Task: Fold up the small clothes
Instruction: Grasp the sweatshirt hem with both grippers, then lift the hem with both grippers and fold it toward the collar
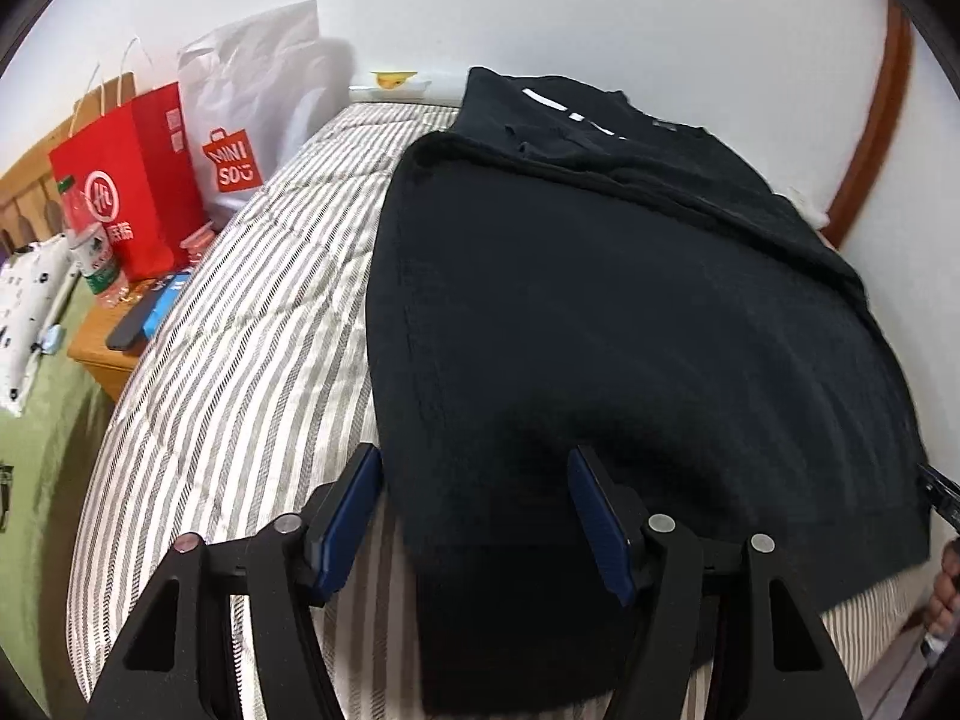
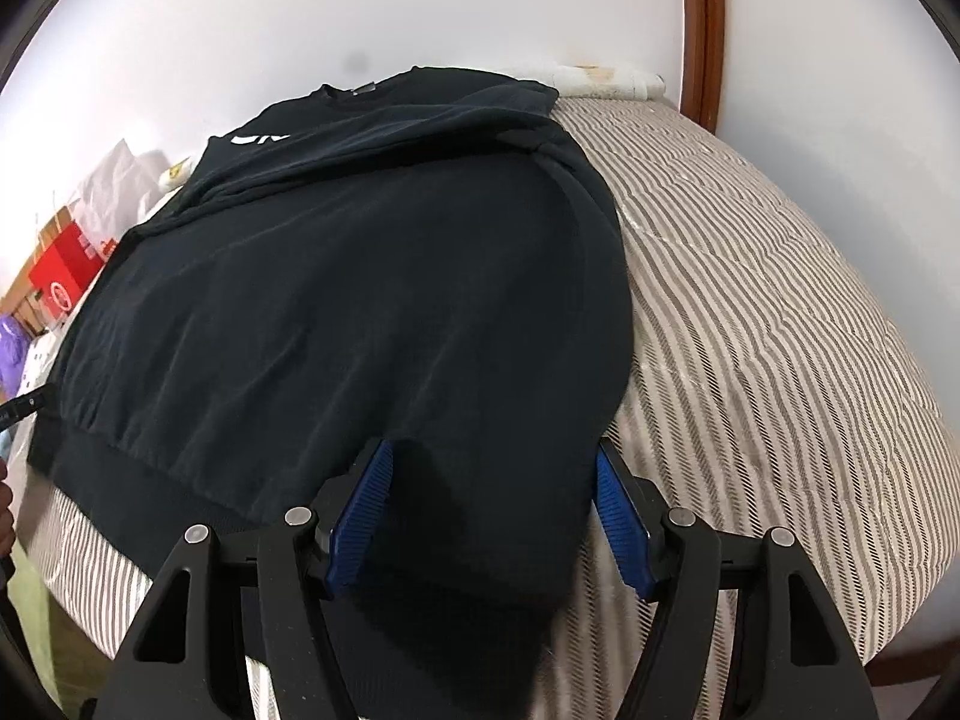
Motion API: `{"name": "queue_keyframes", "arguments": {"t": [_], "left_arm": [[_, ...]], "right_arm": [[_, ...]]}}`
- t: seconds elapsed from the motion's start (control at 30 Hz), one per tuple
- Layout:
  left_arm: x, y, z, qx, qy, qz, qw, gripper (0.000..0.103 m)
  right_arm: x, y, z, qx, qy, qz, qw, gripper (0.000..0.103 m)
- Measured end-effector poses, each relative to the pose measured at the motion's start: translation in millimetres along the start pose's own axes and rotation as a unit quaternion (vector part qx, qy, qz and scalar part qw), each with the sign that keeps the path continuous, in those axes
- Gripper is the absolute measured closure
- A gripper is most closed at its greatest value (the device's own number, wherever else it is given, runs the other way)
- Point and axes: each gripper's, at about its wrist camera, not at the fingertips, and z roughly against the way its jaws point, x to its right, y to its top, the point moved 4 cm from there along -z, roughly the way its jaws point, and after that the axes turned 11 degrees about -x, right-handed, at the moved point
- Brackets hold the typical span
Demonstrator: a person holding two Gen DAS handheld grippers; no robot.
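On the grey-and-white striped quilted bed (image 1: 240, 360), black cotton sweatshirt (image 1: 600, 312) lies flat with sleeves already folded across its far part, left gripper (image 1: 474, 516) and right gripper (image 2: 495, 510) both spread wide at near hem corners, holding nothing, lengthwise fold likely remaining.

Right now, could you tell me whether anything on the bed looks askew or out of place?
The black long-sleeved sweatshirt lies mostly flat on the grey-and-white striped quilt, but its ribbed hem overhangs the near bed edge. Both tongs, left and right, stand open at the hem corners.
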Motion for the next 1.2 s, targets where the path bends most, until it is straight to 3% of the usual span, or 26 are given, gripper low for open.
{"name": "queue_keyframes", "arguments": {"t": [0.07,0.13,0.2,0.23,0.47,0.7,0.83,0.9,1.03,1.2], "left_arm": [[1.7,2.4,-1.8,0.002,0.004,0.007,1.0,0.062],[2.3,3.1,-1.5,0.009,0.009,0.012,0.9999,0.088],[0.7,1.2,3.2,0.015,0.007,0.015,0.9998,0.094],[-0.8,0.0,6.8,0.017,0.002,0.015,0.9997,0.095],[-6.4,-21.3,30.8,0.03,-0.047,0.02,0.9982,0.095],[-1.7,-68.8,46.9,0.026,-0.093,0.009,0.9953,0.095],[2.9,-86.0,42.5,0.022,-0.067,-0.006,0.9975,0.094],[1.5,-86.4,42.5,0.022,-0.078,-0.004,0.9967,0.093],[-3.8,-82.5,40.5,0.013,-0.112,0.013,0.9936,0.082],[1.4,-77.3,36.1,0.025,-0.116,0.007,0.9929,0.074]], "right_arm": [[-3.7,4.3,-2.7,0.005,-0.009,-0.001,1.0,0.046],[-8.0,7.3,-2.9,0.013,-0.011,0.006,1.0,0.076],[-8.4,10.2,-0.4,0.017,-0.02,0.011,1.0,0.09],[-6.9,9.7,1.3,0.017,-0.017,0.01,1.0,0.091],[20.5,6.0,16.0,0.025,0.046,-0.035,0.998,0.093],[39.6,-7.5,43.2,0.043,0.048,-0.027,0.998,0.093],[40.1,-19.2,43.7,0.037,0.026,-0.006,0.999,0.092],[37.9,-22.7,39.8,0.032,0.014,0.001,0.999,0.092],[41.5,-20.4,32.9,0.029,0.021,-0.014,0.999,0.089],[45.6,-17.5,21.7,0.017,0.042,-0.038,0.998,0.078]]}}
